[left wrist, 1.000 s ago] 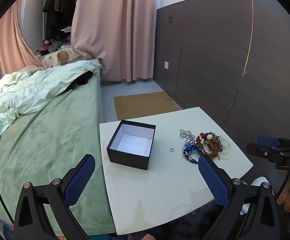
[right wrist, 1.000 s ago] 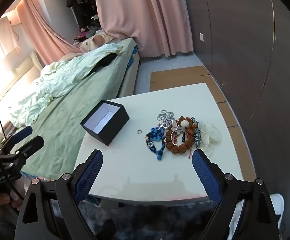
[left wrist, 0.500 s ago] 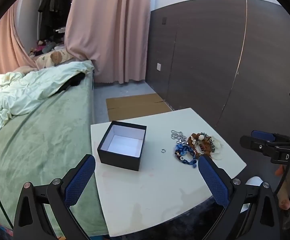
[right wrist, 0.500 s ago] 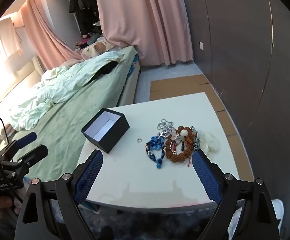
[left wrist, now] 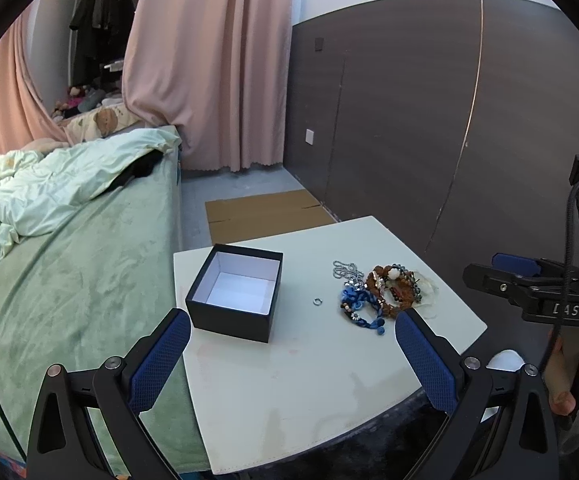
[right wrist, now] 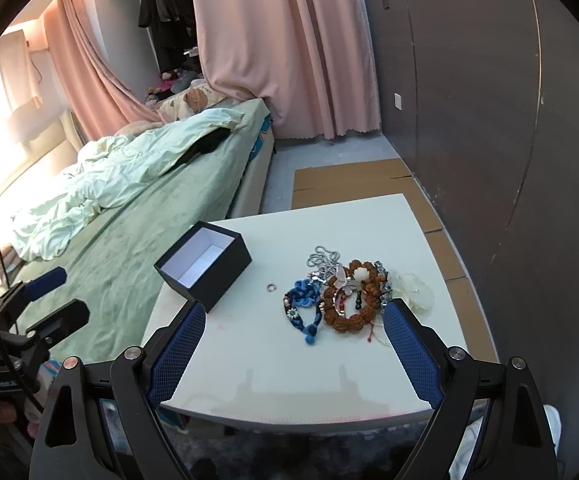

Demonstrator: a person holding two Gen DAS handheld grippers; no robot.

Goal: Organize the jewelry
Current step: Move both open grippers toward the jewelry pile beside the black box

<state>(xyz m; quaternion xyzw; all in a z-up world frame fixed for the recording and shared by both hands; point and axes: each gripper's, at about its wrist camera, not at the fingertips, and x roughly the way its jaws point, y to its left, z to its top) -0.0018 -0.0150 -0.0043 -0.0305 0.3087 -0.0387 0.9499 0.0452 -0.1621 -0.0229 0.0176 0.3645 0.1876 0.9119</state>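
The right gripper (right wrist: 291,330) hangs over the near edge of the white table (right wrist: 289,376) with its blue pads spread wide and nothing between them. The left gripper (left wrist: 291,346) is the same: jaws wide apart, empty, held above the near side of the table in front of the box.

Straight ahead of the right gripper lies the jewelry, all in one heap: a brown bead bracelet (right wrist: 349,298) in the middle, a blue braided cord (right wrist: 303,304) touching its left side, a silver chain (right wrist: 323,258) tangled at the far side, and a pale flower piece (right wrist: 415,292) on the right. A small ring (right wrist: 270,288) lies alone between the heap and the black box (right wrist: 203,266), which stands open and looks empty, showing its white lining.

The work looks to be at its very start: nothing is in the box and neither gripper has taken anything. The likely next move is for the right gripper to come down on one piece and carry it across to the box. Because the pieces overlap, the blue cord at the open left edge of the heap, or the lone ring, seems the easiest to pick without dragging the rest.

There is plenty of bare tabletop in front of the heap and between it and the box. The box sits near the table's left edge, beside the bed (right wrist: 129,220), and the flower piece lies closest to the right edge.
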